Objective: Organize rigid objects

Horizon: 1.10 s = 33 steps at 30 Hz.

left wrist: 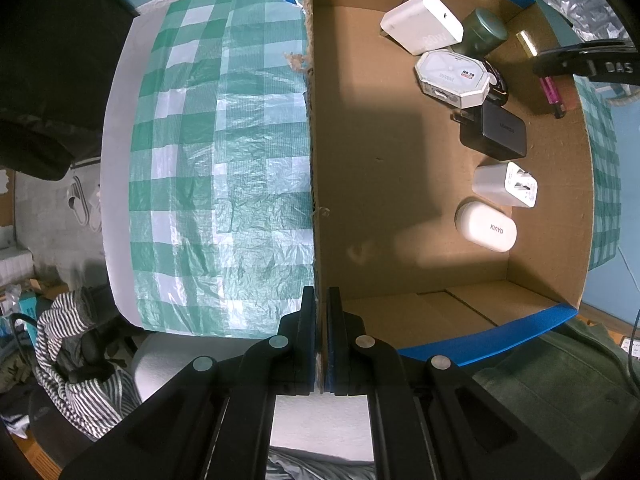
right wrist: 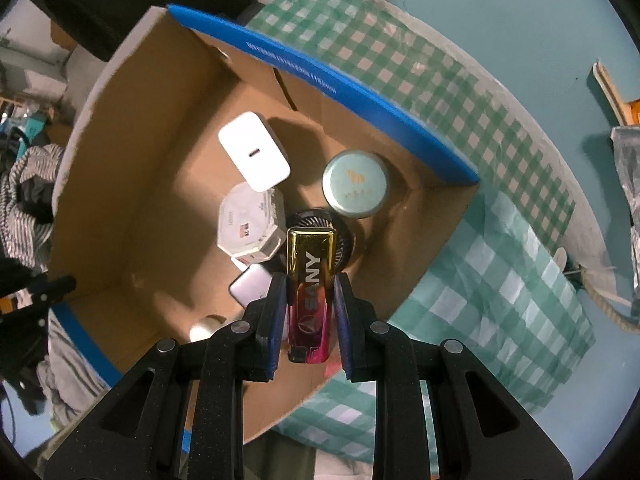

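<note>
Lighter (right wrist: 310, 285) marked SANY, gold end pointing ahead along right gripper (right wrist: 311, 280) fingers, clamped; we see left gripper (left wrist: 320, 300) pinching box wall (left wrist: 313, 184).

A gold-and-pink lighter (right wrist: 310, 288) printed "SANY" stands upright, gold end down, above the open cardboard box (right wrist: 132, 184). On the box floor lie a white charger (right wrist: 254, 156), an octagonal white case (right wrist: 246, 226), a round teal tin (right wrist: 355, 184) and a black charger (left wrist: 494, 132).
</note>
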Available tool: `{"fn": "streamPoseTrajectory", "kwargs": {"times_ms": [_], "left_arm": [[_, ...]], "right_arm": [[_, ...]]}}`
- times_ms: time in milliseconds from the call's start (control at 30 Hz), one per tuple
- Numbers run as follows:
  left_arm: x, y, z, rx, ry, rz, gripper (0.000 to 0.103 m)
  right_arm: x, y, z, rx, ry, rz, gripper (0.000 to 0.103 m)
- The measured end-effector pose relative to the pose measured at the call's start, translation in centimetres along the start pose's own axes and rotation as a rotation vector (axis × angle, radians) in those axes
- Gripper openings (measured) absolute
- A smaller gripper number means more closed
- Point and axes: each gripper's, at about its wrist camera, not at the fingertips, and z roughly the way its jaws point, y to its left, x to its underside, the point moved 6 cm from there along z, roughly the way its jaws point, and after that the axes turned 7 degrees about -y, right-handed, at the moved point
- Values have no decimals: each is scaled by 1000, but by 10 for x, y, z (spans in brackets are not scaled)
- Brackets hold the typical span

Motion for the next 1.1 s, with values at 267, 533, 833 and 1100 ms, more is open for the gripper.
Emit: {"fn": "streamPoseTrajectory", "kwargs": {"times_ms": [267,533,833,1100], "left_arm": [[1,1,0,2,1,-1,4],[2,2,0,2,-2,1,4],[0,4,-2,-2,-4,-1,4],[-11,6,-18,-25,-53,-20,4]], "right_arm": [[1,-4,10,24,19,0,21],[1,9,1,27,-42,-46,49],[6,16,-33,86,-160,-86,70],[18,-2,-76,91,-255,5,70]]}}
